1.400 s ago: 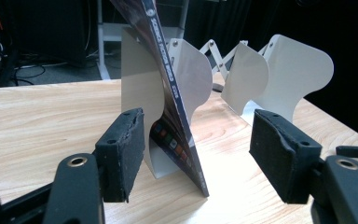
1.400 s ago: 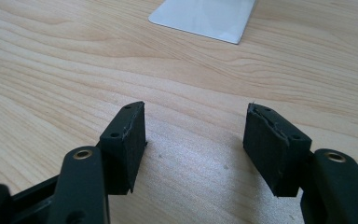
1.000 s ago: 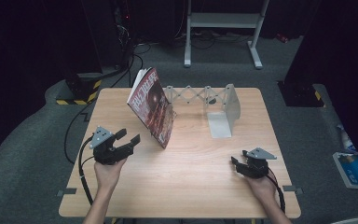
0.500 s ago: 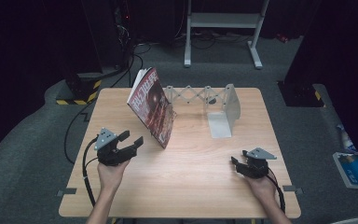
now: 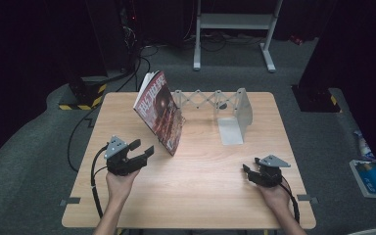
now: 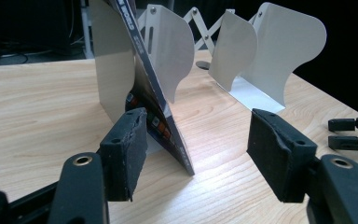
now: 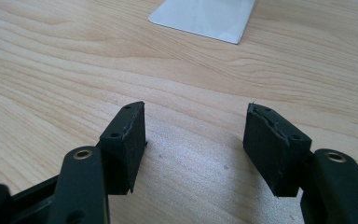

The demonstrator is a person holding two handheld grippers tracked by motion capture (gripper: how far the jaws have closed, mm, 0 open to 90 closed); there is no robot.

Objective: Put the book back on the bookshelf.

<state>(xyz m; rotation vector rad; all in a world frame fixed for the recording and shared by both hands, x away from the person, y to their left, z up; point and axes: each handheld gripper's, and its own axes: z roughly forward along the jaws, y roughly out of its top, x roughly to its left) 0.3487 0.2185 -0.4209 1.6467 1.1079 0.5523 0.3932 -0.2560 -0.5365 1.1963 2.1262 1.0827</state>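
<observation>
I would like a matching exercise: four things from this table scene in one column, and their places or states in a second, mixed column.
Things:
1. red-covered magazine
2. white metal expanding book rack
3. left tongs
4. right tongs

Places or states:
A. open, low over bare wood near the right edge
B. open, pointed at the magazine's lower corner
C. tilted, leaning on the rack's left end
D. standing at the far side of the table

Pairs: 1-C, 2-D, 3-B, 4-A

Tilted book (image 5: 159, 111) blocks left gripper (image 5: 140, 151); table (image 5: 200, 181) btwn grippers open
</observation>
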